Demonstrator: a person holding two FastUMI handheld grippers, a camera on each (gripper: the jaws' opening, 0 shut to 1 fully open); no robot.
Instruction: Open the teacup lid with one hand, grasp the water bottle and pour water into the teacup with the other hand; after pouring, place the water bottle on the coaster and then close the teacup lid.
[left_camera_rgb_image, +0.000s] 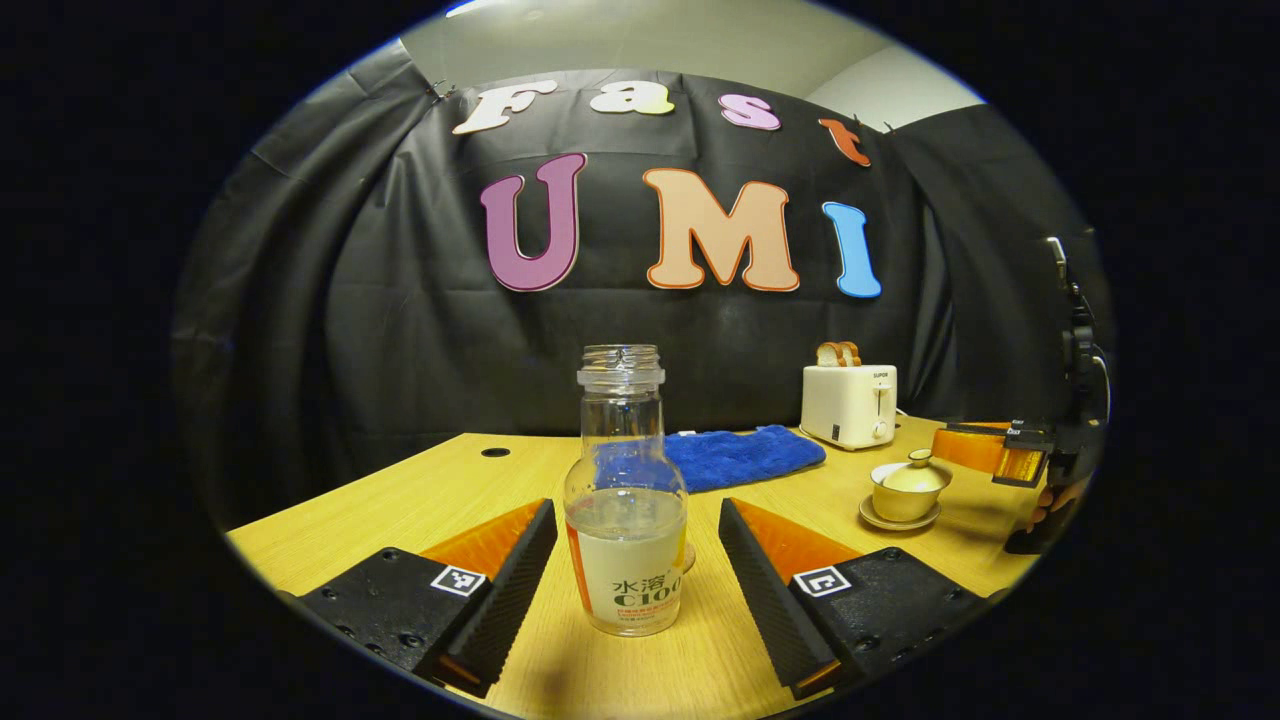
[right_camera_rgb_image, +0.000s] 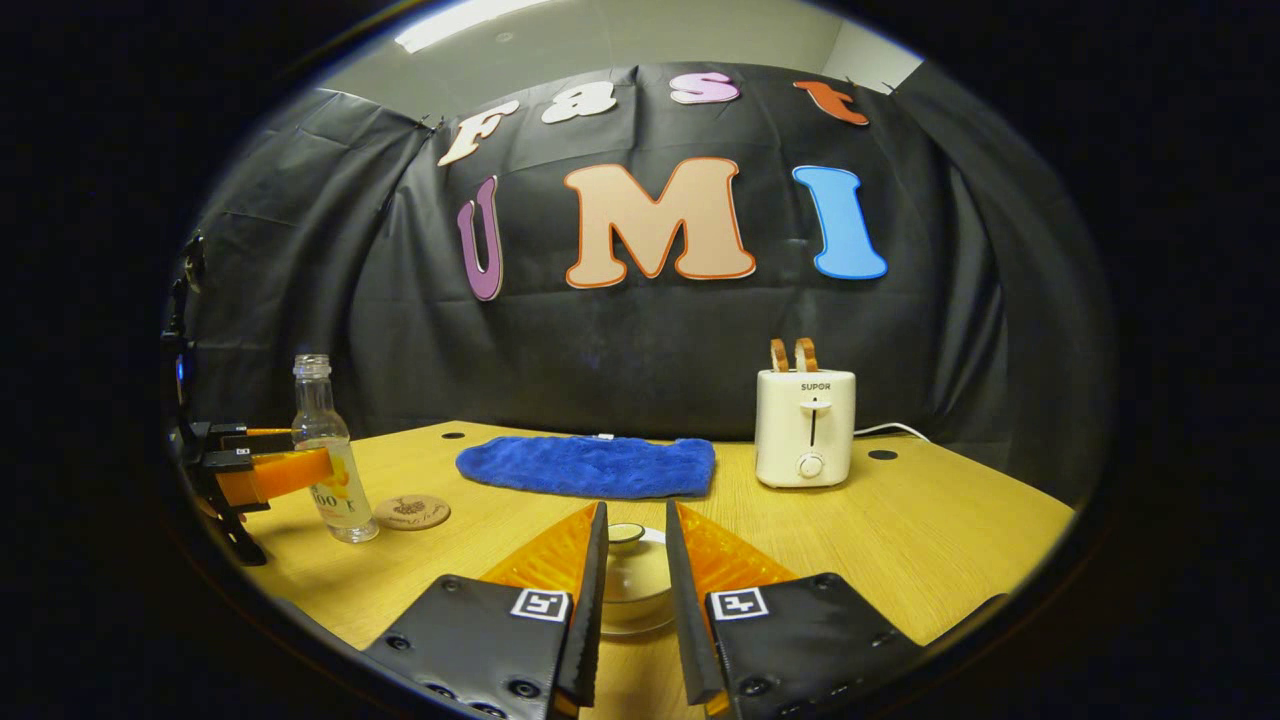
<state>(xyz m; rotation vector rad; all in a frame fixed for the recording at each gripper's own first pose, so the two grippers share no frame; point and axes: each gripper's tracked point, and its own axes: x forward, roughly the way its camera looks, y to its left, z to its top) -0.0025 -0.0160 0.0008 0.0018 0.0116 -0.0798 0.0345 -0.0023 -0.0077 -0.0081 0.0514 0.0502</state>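
A clear water bottle, uncapped and about half full, stands on the wooden table. It sits between the fingers of my left gripper, which is open with a gap on each side. A round coaster lies just beside the bottle. The pale teacup rests on its saucer with its lid on. My right gripper hovers low over the cup, fingers narrowly apart. The lid knob shows in the gap, with space on its right side. From the right gripper view, the left gripper flanks the bottle.
A blue towel lies folded at the back middle of the table. A white toaster holding bread slices stands to its right, its cord trailing off. Small dark holes dot the tabletop. The black cloth wall closes off the back.
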